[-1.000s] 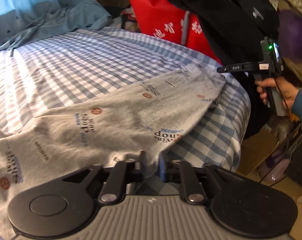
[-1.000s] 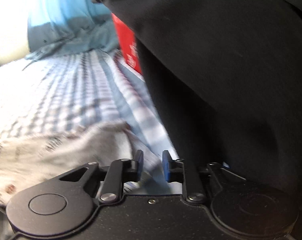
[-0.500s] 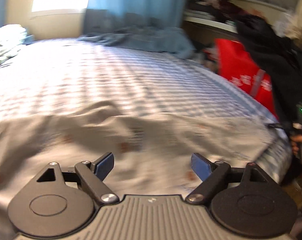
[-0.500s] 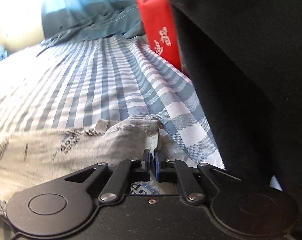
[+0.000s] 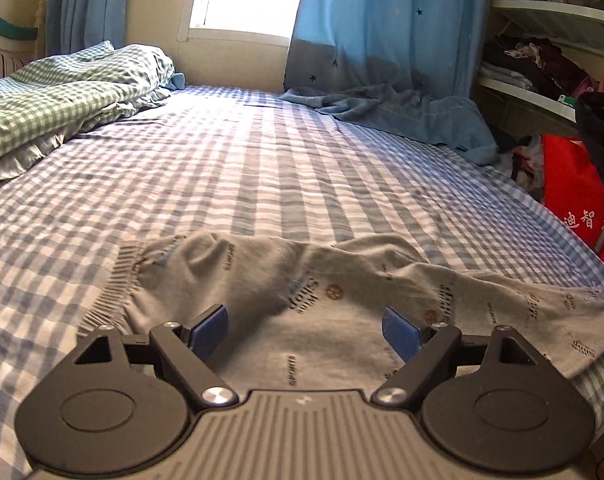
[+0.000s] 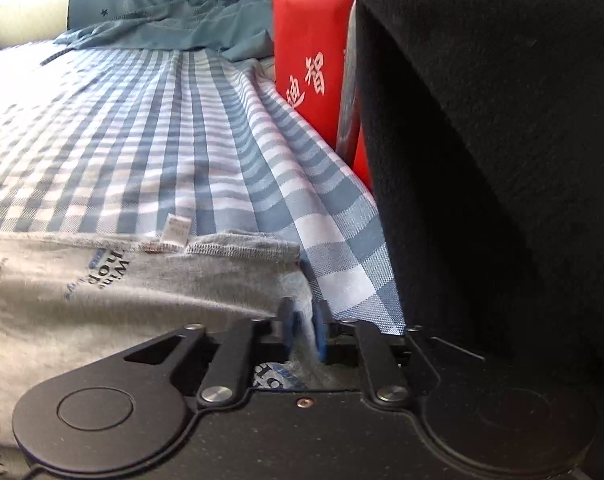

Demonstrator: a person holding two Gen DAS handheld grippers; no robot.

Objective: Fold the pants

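In the left wrist view, the grey printed pants (image 5: 302, 304) are lying rumpled across the lower middle of the checked bedsheet (image 5: 262, 168) (ribbed cuff at lower left), with the left gripper (image 5: 306, 330) hovering spread wide above them. The right gripper (image 6: 301, 328) is pinching the pants' edge (image 6: 142, 280) beside the red bag (image 6: 310, 48).

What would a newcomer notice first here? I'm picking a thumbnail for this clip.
The grey printed pants spread across the near part of the blue checked bed sheet, with the open left gripper hanging over them. In the right wrist view, the right gripper pinches the pants' corner at the bed's edge, beside a bright red bag with white characters.
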